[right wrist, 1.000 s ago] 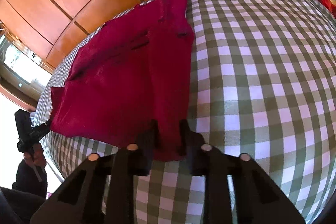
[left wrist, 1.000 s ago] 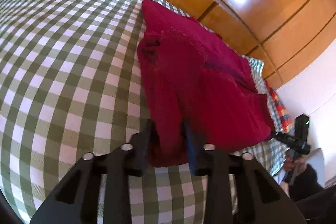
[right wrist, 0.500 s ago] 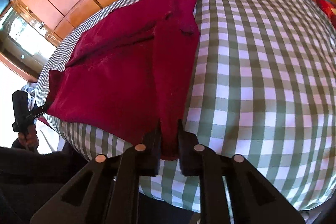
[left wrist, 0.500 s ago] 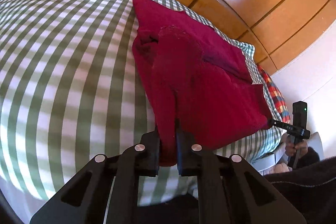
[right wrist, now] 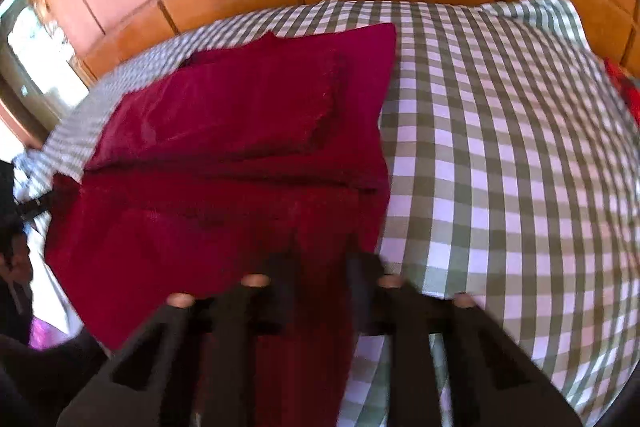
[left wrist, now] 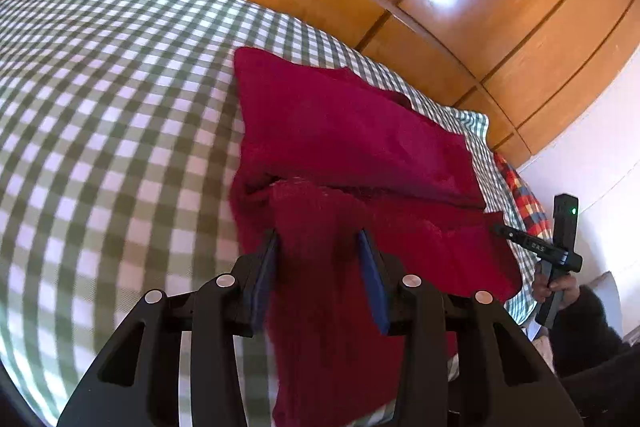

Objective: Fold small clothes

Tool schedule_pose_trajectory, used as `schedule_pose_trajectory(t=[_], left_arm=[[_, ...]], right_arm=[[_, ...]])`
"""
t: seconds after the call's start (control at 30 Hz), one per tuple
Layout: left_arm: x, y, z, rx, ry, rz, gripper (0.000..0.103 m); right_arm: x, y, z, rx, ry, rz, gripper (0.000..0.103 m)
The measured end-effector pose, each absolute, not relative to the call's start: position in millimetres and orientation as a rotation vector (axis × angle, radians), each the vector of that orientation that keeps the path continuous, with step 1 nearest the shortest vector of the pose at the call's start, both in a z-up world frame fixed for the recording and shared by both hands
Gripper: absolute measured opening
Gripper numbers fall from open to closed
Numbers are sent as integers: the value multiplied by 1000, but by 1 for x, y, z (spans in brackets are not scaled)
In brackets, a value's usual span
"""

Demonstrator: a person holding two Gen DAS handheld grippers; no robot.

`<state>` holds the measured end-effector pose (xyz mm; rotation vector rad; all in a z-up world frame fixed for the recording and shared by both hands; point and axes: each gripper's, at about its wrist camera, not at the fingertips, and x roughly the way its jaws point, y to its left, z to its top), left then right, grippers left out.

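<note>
Covering the bed, a green-checked sheet [left wrist: 112, 131] lies bare beyond the outer side of each gripper. The crimson garment [left wrist: 352, 131] spreads ahead of both. Left gripper [left wrist: 320, 267]: jaws just opened, spread, near hem loose between them; right gripper [right wrist: 320, 283]: jaws just closing, pinching the hem.

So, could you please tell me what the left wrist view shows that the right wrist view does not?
Only the left wrist view shows the left tongs close up: blue pads apart, jaws just opening, a fold of the red garment between them, plus a green light on the handle of the right tongs. Only the right wrist view, which is blurred, shows a bright window and the right tongs close up, jaws just closing on the garment's edge. Both share the garment, checked sheet and wooden panels.
</note>
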<state>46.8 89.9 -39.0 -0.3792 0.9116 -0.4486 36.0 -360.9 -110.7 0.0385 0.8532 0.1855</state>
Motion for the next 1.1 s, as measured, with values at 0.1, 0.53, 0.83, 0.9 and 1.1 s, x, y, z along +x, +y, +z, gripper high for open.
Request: schedule_pose_trajectory(t=[0.1, 0.53, 0.83, 0.9, 1.1], left_arm=[[40, 83, -38, -323, 879, -466, 8], [60, 104, 21, -321, 692, -402, 7], [175, 92, 27, -298, 734, -320, 7], [195, 89, 21, -290, 749, -292, 7], [249, 81, -21, -274, 882, -171, 8]], right_arm=[[25, -357, -108, 3, 824, 174, 9], [40, -355, -35, 16, 613, 173, 8], [148, -374, -24, 102, 630, 99, 8], [166, -376, -28, 126, 637, 84, 8], [214, -377, -68, 134, 745, 21, 8]])
